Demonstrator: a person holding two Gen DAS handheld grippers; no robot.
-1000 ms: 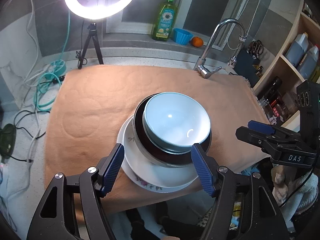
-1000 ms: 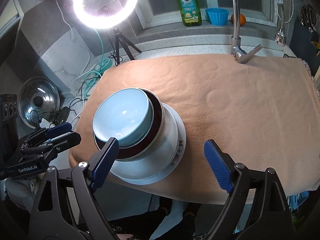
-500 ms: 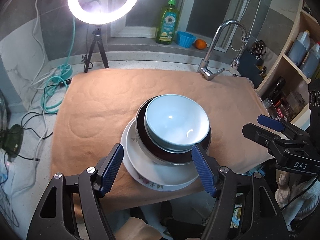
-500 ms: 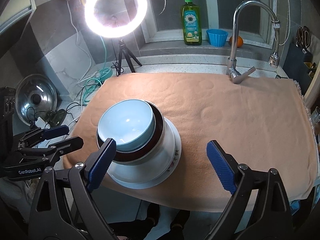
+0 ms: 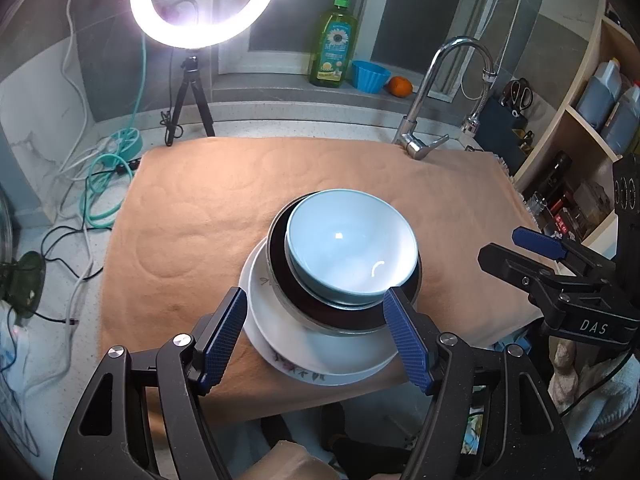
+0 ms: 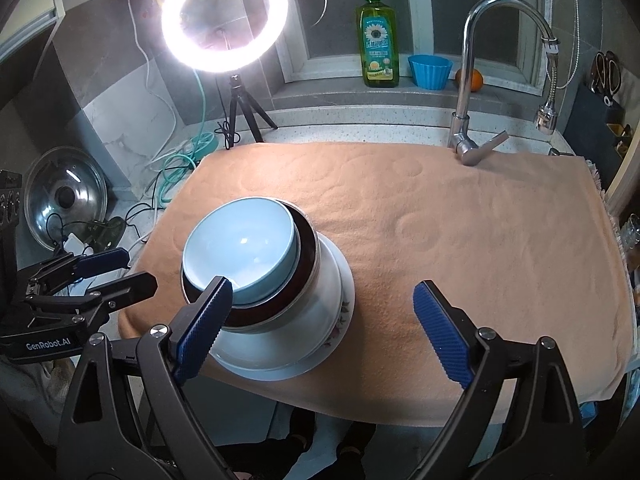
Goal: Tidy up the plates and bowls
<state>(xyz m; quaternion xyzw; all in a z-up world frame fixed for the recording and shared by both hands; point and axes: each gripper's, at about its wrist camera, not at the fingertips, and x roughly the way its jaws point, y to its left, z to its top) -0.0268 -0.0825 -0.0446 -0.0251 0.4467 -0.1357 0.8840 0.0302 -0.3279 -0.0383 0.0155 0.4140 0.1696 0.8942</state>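
**Stack stands finished, both tools drawn back and empty**

Both views have pulled back a little from the dishes since the earlier frames, and more of the window sill and ring light now shows above; the stack itself has not shifted on the towel.

Nearest the left tool (image 5: pixel 314 336), its jaws stand wide with nothing between them, and the white floral plate (image 5: pixel 320 360) lies just ahead of the blue pads. On the plate sits a dark bowl (image 5: pixel 288 280), and nested in that a pale blue bowl (image 5: pixel 352 256). The right tool (image 6: pixel 324 320) is also wide and empty; the stack sits ahead of its left pad, and bare orange towel (image 6: pixel 460 216) fills the gap ahead.

These look like glazed ware: stiff, fairly heavy as a pile, slick and liable to chip. A lift is probably safest by the plate's rim from both sides, since a pinch on the top bowl's lip would carry only that bowl.

Farther off, the faucet (image 5: pixel 440 92) rises at the towel's far edge, with the soap bottle (image 6: pixel 378 36) beyond on the sill.
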